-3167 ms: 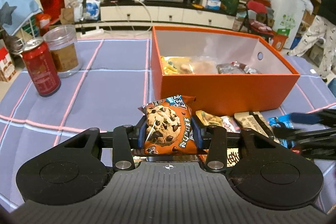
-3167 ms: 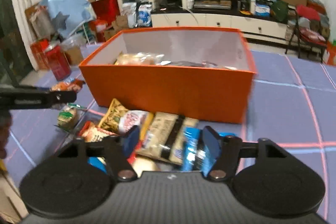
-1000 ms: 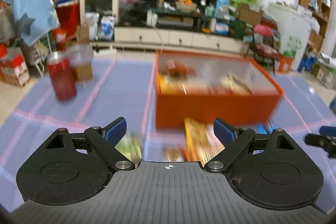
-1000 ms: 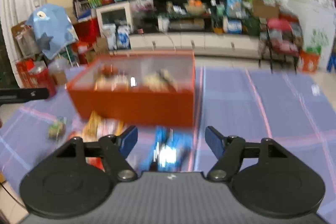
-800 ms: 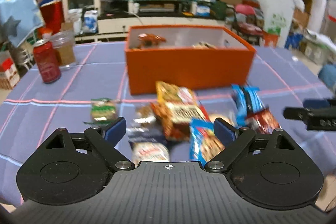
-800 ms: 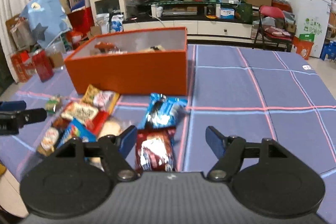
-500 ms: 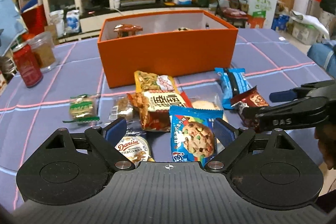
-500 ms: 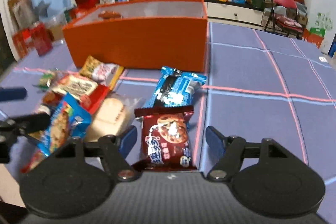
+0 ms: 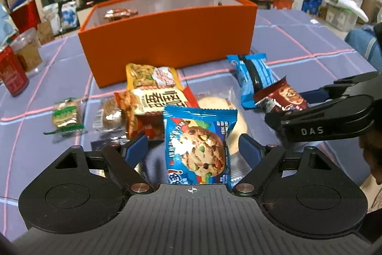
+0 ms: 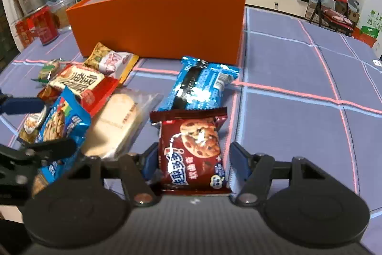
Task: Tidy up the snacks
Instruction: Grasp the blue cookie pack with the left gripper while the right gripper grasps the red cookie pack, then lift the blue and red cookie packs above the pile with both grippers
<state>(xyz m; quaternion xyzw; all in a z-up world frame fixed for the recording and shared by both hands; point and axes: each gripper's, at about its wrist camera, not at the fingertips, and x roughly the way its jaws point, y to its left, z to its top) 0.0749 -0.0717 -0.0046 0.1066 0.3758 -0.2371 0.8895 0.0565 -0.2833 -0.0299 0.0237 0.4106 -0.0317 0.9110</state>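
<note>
- Left gripper (image 9: 192, 149): its fingers (image 9: 135, 149) stand apart on either side of the blue cookie packet (image 9: 199, 147). They have just been closing in, but a gap shows on each side and the pads are not yet pressing, so this packet is not yet picked up.
- Right gripper (image 10: 192, 159): its fingers (image 10: 237, 160) stand apart around the brown cookie packet (image 10: 194, 147), also just closing. The left pad is just beside the wrapper's edge and the right pad stands a little off it, so I judge there is no grip yet.
- Just beyond the left fingers, still loose on the bench (image 9: 298, 56): a clear-wrapped pale bun (image 9: 224, 106), a red-and-cream packet (image 9: 157, 104) and a yellow noodle-print packet (image 9: 149, 75). To their left lie a small brown cake (image 9: 109, 115) and a green-wrapped biscuit (image 9: 65, 115).
- Just beyond the right fingers a blue sandwich-biscuit packet (image 10: 200, 86) lies flat, also waiting.
- Farthest from both pairs of fingers stands the orange box (image 9: 167, 37), open at the top. One or two wrappers peek over its far-left rim, so some snacks are already stowed.
- My estimate is that the task is partly done: about eight packets remain outside, two of them about to be grasped.
</note>
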